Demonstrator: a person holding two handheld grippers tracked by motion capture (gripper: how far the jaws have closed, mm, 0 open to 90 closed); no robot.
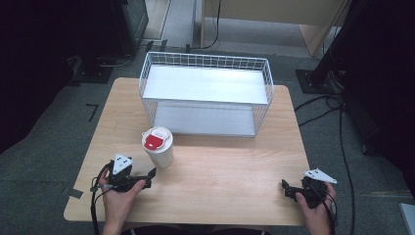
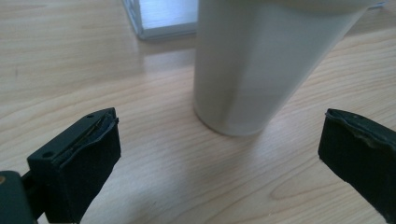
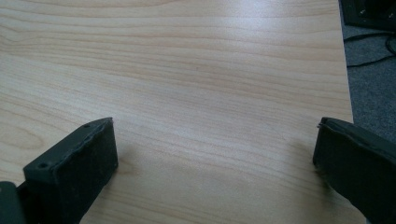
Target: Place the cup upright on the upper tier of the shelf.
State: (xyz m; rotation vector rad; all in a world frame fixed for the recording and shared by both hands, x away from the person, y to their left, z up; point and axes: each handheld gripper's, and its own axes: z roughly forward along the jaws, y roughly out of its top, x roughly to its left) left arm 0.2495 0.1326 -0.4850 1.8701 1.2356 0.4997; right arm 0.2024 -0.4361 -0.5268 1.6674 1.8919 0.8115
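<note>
Both hands sit at the near edge of the tabletop [image 1: 220, 171] in the high view, each holding a gripper. Left gripper [image 1: 147, 177] is down at the front left corner, and its fingers point right at the white paper cup [image 1: 158, 148], which stands upright just beyond them with a white lid and a red label on top. Right gripper [image 1: 286, 188] is way over at the front right corner, well apart from the cup. Behind the cup there's a white wire rack [image 1: 205, 93] with two shelves, standing at the back of the tabletop.

Left gripper view: fingers [image 2: 81, 161] are spread wide open, nothing between them, and the cup's wall [image 2: 261, 65] sits just ahead, a bit right of centre, not touching either one. A corner of the rack [image 2: 159, 21] peeks in at the top.

Right gripper view: fingers [image 3: 74, 170] wide open too, just bare wood grain [image 3: 196, 93] between them, with the tabletop edge and grey floor [image 3: 371, 88] off to the right.
</note>
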